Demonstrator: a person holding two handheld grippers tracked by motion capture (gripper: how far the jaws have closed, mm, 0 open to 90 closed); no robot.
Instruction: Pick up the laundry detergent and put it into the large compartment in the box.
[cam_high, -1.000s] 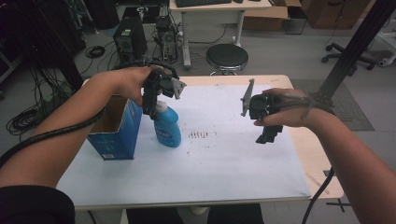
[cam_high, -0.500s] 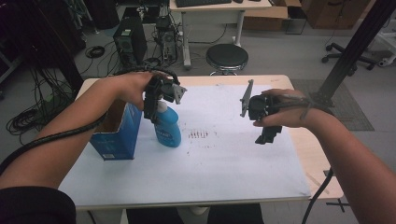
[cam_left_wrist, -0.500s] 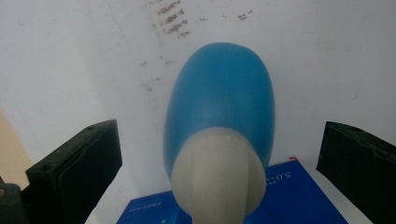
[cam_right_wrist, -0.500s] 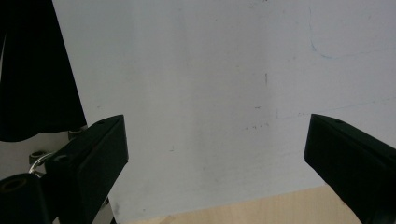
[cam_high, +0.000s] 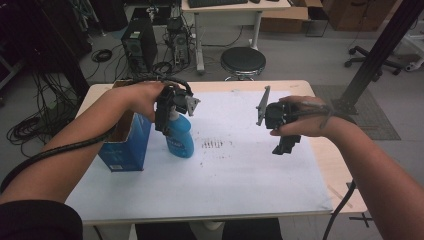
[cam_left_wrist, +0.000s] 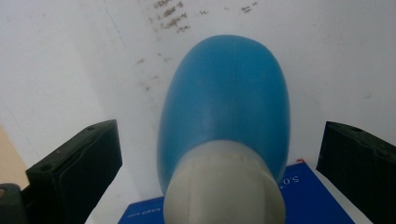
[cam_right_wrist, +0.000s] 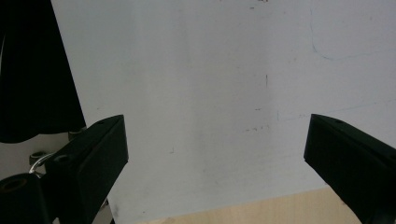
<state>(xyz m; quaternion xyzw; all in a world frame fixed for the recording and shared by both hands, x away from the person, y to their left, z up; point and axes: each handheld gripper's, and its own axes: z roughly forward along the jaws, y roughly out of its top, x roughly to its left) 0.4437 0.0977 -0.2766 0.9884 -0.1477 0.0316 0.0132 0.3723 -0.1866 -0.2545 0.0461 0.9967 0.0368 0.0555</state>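
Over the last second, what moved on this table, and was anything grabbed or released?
Very little changed. The left gripper stays over the blue bottle, jaws open on either side of its white cap, not gripping. The bottle still stands beside the blue box. The right gripper still hovers open over the white sheet, holding nothing. Nothing was grabbed or released.

Left gripper (cam_high: 162, 126) points straight down off a forearm stretched in from the bottom left, jaws spread wide. Right gripper (cam_high: 283, 146) hangs in the air from a bent wrist, also pointing down, jaws wide apart too and gripping nothing.
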